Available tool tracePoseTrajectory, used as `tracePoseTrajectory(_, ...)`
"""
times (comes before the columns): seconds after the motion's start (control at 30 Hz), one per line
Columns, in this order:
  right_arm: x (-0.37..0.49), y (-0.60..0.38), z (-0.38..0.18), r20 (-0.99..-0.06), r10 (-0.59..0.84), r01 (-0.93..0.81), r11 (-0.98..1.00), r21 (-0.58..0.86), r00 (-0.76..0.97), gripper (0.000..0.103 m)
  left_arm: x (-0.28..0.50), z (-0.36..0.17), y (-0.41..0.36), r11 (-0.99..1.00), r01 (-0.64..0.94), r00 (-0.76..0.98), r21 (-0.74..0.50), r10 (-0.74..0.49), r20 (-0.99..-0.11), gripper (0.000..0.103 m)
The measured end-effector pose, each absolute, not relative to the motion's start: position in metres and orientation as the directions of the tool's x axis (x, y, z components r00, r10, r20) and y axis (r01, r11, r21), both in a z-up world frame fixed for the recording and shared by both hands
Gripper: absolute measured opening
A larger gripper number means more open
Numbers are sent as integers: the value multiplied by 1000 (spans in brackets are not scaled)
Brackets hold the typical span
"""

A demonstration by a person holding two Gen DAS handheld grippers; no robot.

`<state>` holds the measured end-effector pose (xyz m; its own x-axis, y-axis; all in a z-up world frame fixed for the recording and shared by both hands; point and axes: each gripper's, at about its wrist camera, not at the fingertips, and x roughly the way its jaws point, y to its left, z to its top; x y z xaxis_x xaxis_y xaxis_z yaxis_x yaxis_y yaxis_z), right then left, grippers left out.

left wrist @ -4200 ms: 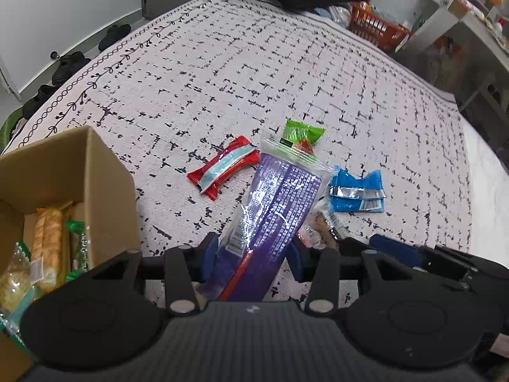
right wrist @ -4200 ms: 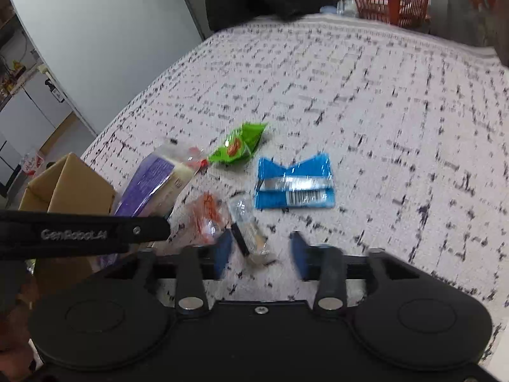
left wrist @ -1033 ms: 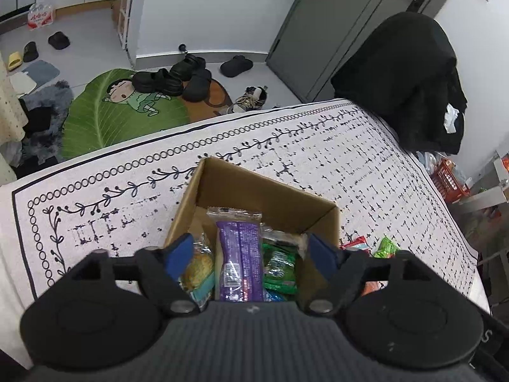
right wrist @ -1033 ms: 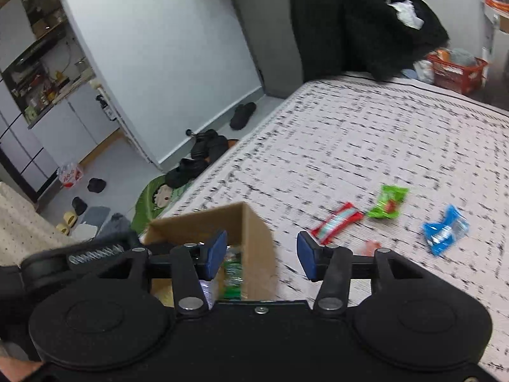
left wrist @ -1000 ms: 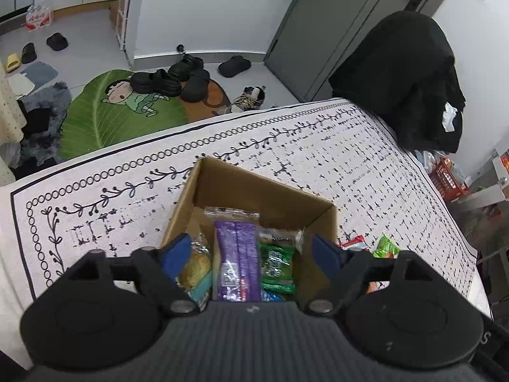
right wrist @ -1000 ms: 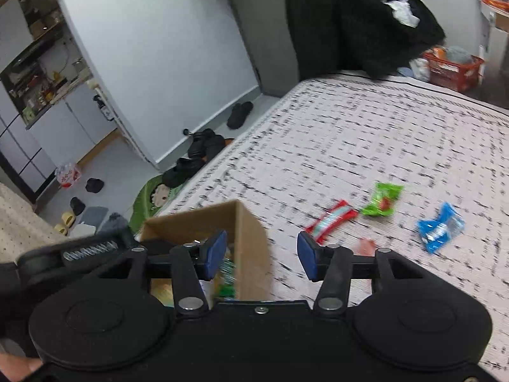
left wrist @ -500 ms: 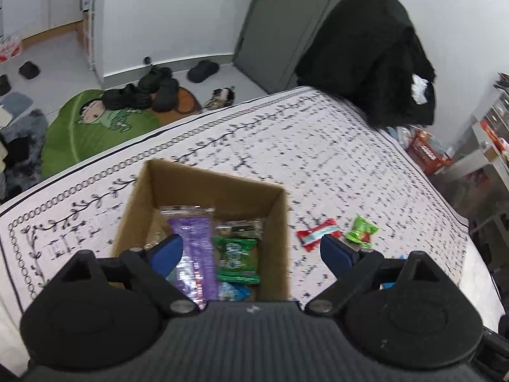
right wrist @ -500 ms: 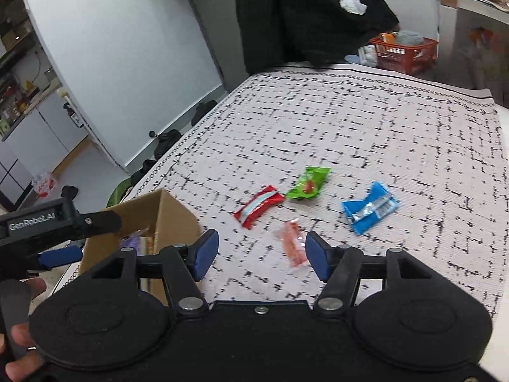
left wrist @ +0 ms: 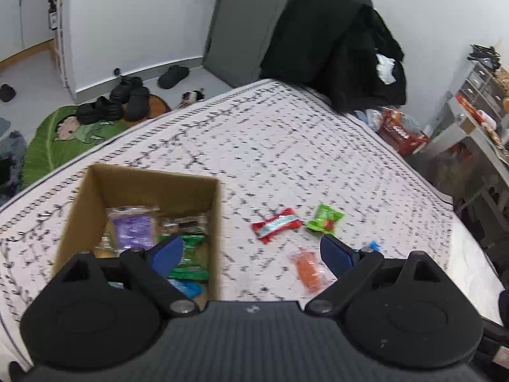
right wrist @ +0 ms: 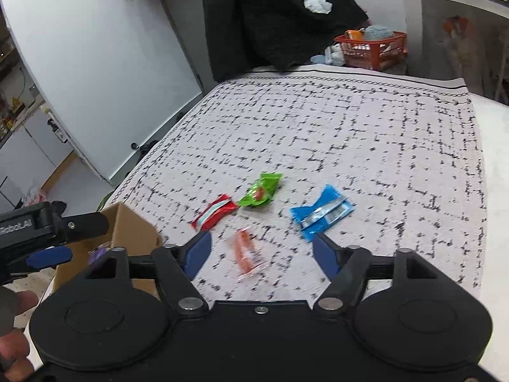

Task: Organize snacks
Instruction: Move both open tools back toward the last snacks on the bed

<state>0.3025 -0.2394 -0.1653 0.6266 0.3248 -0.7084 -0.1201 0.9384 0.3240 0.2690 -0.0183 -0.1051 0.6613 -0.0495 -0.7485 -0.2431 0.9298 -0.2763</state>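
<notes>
An open cardboard box stands on the patterned bedspread and holds a purple pack, a green pack and other snacks. To its right lie a red pack, a green pack and a clear orange pack. My left gripper is open and empty, above the box's right edge. My right gripper is open and empty above the orange pack. The right wrist view also shows the red pack, the green pack, a blue pack and the box.
A black coat hangs at the far end of the bed. An orange basket stands on the floor beyond it. Shoes and a green mat lie on the floor to the left. A shelf unit stands at the right.
My left gripper let the purple pack go into the box, opened wide and swung right toward the loose snacks. My right gripper opened wider and moved over the orange pack.
</notes>
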Motion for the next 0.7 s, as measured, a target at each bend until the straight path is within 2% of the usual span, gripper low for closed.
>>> tracePoseTrajectory(0.1, 307, -248, -167, -700, 313, -115, 942, 315, 642, 95, 272, -105, -32, 939, -211, 662, -273, -68, -746, 101)
tracePoseTrajectory(0.2, 313, -259, -171, -702, 303, -97, 943, 318, 644, 99, 277, -106, -42, 939, -206, 657, -274, -75, -750, 103)
tracePoseTrajectory(0.47, 329, -280, -186, -706, 300, -40, 932, 360, 641, 100, 290, -119, -61, 924, -244, 620, -295, -85, -780, 103)
tracePoseTrajectory(0.7, 344, -287, -202, -722, 312, 2, 918, 398, 618, 95, 301, -135, -77, 897, -317, 601, -309, -62, -797, 103)
